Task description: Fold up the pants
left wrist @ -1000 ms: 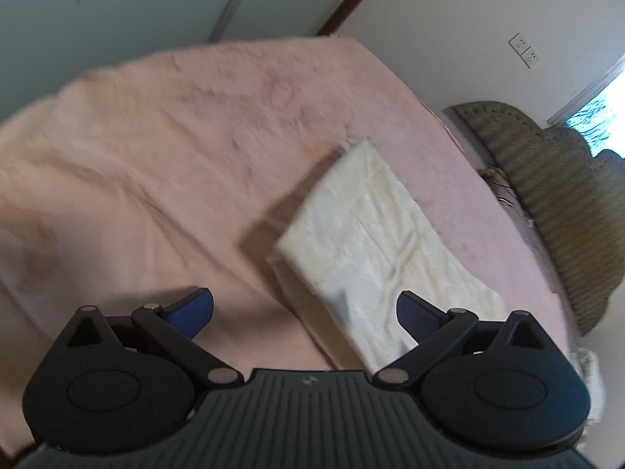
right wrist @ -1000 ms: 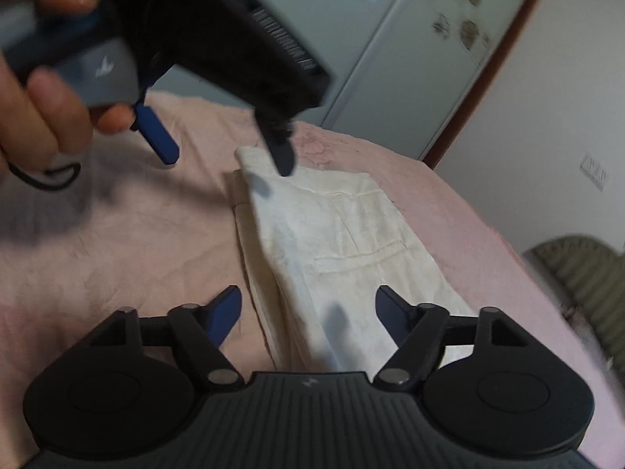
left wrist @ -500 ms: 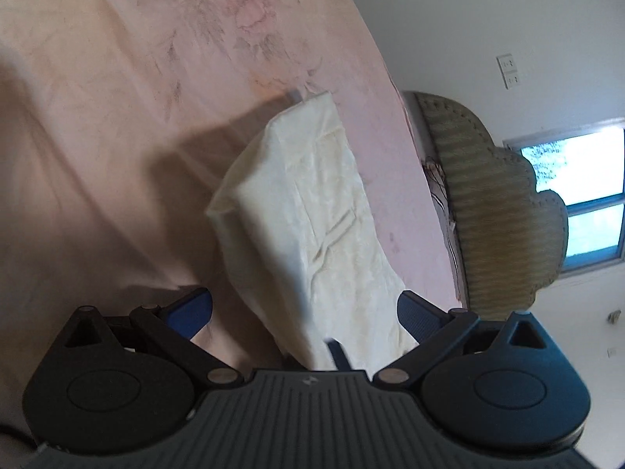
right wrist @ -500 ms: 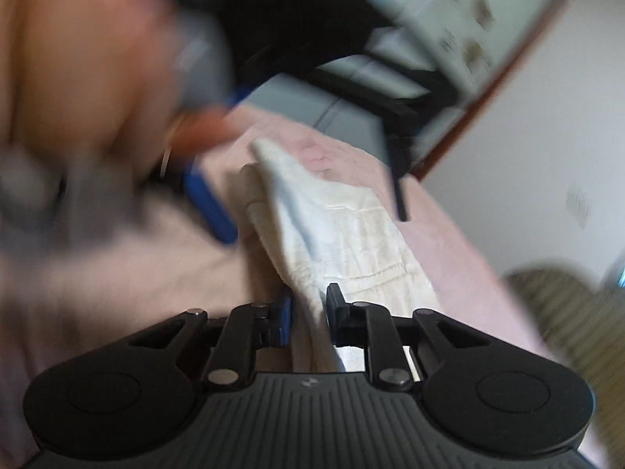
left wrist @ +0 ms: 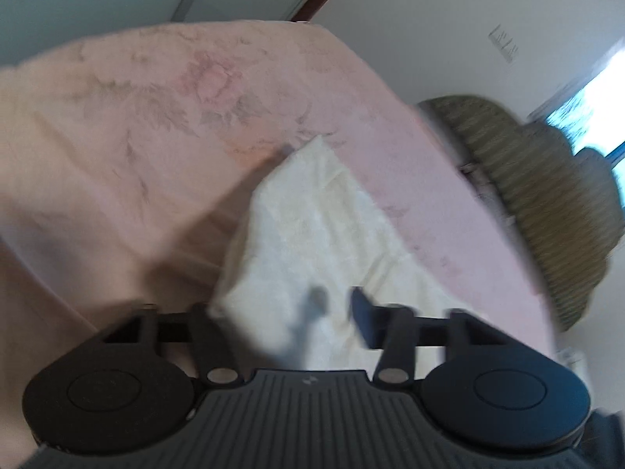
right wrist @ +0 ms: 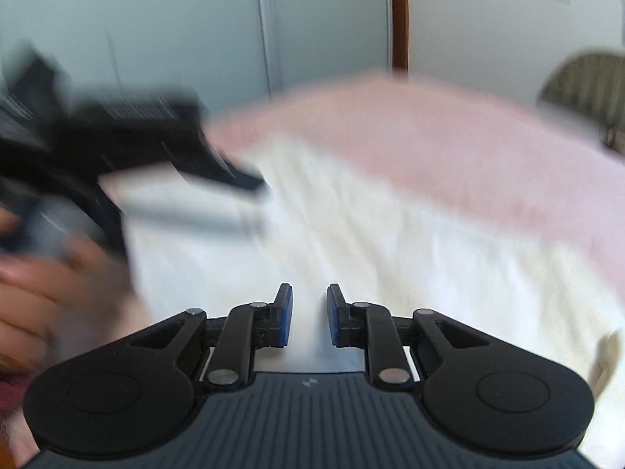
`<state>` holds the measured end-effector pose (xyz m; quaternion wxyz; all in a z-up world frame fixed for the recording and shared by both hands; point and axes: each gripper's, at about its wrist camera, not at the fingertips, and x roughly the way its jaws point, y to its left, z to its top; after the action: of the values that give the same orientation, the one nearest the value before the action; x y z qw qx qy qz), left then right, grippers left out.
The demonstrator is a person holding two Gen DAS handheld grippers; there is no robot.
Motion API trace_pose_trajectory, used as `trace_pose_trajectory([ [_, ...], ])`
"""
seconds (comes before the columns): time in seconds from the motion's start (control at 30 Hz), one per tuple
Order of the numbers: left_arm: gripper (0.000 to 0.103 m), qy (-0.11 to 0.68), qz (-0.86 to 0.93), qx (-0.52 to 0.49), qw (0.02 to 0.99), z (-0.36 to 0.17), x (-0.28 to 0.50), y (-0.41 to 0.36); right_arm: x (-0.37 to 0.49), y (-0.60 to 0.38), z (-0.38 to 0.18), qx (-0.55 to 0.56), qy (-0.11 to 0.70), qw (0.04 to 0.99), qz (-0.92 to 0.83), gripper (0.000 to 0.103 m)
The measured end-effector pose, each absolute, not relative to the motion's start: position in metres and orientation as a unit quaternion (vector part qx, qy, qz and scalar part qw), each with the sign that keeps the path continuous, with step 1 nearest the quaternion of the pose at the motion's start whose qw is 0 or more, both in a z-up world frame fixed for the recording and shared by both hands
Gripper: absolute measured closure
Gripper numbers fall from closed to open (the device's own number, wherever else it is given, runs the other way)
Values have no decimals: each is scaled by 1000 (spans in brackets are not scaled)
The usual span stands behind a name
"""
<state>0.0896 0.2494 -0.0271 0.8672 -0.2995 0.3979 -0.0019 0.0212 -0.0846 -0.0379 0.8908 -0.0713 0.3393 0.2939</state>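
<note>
Folded cream pants (left wrist: 324,234) lie on a pink bedspread (left wrist: 156,117). My left gripper (left wrist: 304,305) is at their near end and its jaws are closing, with the cloth between them. The right finger (left wrist: 363,312) rests against the fabric, while the left finger is hidden by a raised corner of the cloth. In the right wrist view the pants (right wrist: 390,254) fill the middle. My right gripper (right wrist: 308,297) is shut on their near edge, and white cloth shows in the narrow gap. The left gripper's black housing (right wrist: 136,136) and a hand (right wrist: 47,293) blur at the left.
An olive ribbed headboard (left wrist: 547,195) stands beyond the bed's right side, below a bright window (left wrist: 593,93). Pale wardrobe doors (right wrist: 195,19) and a brown door frame (right wrist: 398,15) rise behind the bedspread (right wrist: 449,136). A wall socket (left wrist: 504,41) is on the white wall.
The left jaws went from wide apart to narrow around the pants' near end. The right jaws shut on the pants' edge, and that gripper then rolled and swung sideways.
</note>
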Motion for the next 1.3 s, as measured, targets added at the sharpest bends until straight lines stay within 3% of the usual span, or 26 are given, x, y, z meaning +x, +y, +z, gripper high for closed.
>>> trace_pose_trajectory([
  [0.07,82,392,9,-266,880,-27,88,245,21,-81,-34,-74,338,891,293,84],
  [0.17,86,373,11,-232,898,-17,81,235,24,-86,-26,-23,333,891,307,83],
  [0.37,87,297,-6,-143,944,28,48,190,43,-79,-16,13,320,894,312,83],
  [0.7,87,225,-120,-73,964,78,4,82,-13,-157,42,59,207,937,277,82],
  [1.3,84,247,-283,48,926,41,-21,-110,-62,-317,14,156,194,961,117,82],
])
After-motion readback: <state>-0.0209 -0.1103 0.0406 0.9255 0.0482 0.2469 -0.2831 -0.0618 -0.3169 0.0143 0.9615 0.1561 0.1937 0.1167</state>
